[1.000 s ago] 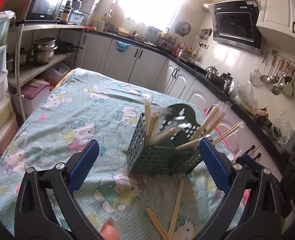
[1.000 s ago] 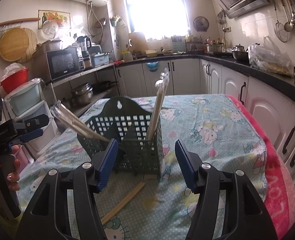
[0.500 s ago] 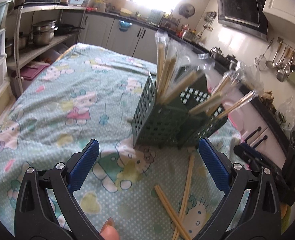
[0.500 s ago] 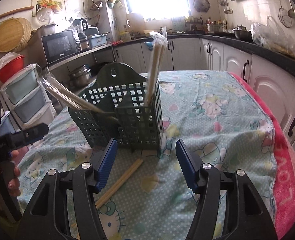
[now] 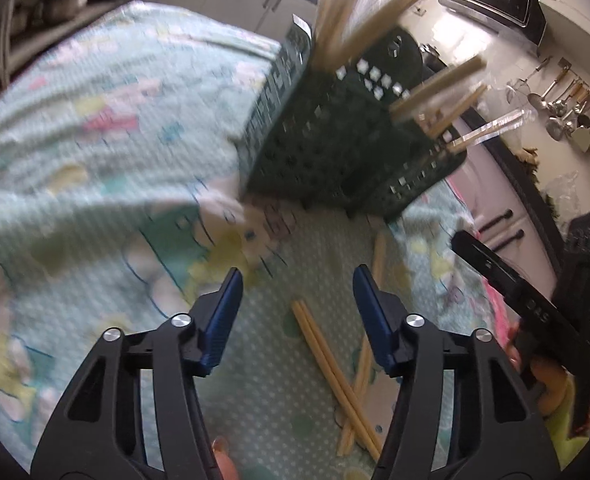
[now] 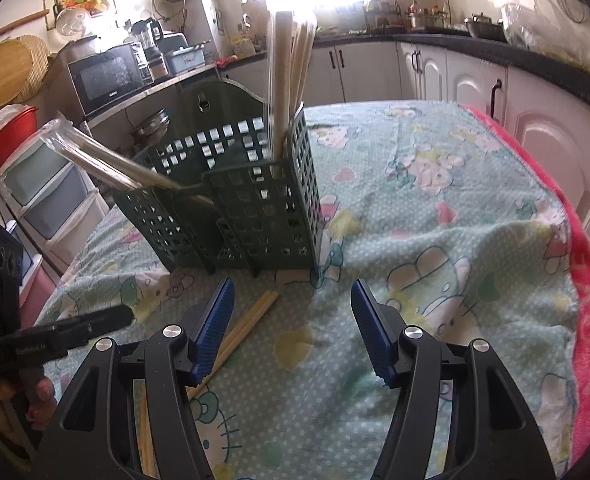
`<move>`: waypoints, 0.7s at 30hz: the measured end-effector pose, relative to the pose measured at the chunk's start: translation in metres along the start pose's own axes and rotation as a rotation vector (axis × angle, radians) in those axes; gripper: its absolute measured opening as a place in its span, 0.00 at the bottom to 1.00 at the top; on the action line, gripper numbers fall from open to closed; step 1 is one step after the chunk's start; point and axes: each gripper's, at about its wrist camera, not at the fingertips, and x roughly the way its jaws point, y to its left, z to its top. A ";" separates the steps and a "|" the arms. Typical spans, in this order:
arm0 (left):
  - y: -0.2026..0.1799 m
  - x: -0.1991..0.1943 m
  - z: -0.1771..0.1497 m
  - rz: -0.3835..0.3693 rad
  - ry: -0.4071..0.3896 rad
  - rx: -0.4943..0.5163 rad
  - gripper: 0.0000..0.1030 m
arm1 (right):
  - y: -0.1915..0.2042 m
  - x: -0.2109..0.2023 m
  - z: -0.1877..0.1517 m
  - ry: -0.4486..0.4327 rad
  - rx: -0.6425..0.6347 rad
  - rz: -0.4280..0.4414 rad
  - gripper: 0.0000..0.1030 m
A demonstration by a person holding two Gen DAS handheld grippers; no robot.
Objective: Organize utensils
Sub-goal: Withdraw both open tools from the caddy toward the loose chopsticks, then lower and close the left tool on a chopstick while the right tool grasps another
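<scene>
Wooden chopsticks (image 5: 327,356) lie loose before the green holder (image 5: 335,152); left gripper (image 5: 297,312), jaws just narrowing, empty, should straddle one pair squarely; right gripper (image 6: 291,320) spread, empty.

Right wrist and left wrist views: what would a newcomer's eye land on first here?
The dark green slotted utensil holder stands mid-table on the cartoon-print tablecloth, with plastic-wrapped chopsticks sticking up and fanning out of its compartments. Next come the loose chopsticks lying crossed on the cloth in front of it, right under the left gripper, whose jaws have just been closing with nothing pinched between them. The right gripper hovers open nearby.
</scene>
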 end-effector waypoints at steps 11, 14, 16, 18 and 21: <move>-0.004 0.025 -0.006 0.032 0.055 0.014 0.42 | 0.012 0.044 -0.004 0.113 -0.030 0.026 0.45; -0.009 0.028 -0.008 0.083 0.046 0.056 0.34 | 0.017 0.056 -0.003 0.134 -0.045 0.022 0.43; -0.009 0.028 -0.009 0.118 0.040 0.078 0.28 | 0.020 0.065 -0.002 0.148 -0.052 0.010 0.42; -0.010 0.028 -0.010 0.139 0.038 0.091 0.22 | 0.021 0.071 -0.002 0.159 -0.050 0.007 0.40; -0.008 0.028 -0.011 0.149 0.034 0.091 0.17 | 0.021 0.077 -0.001 0.163 -0.036 0.006 0.40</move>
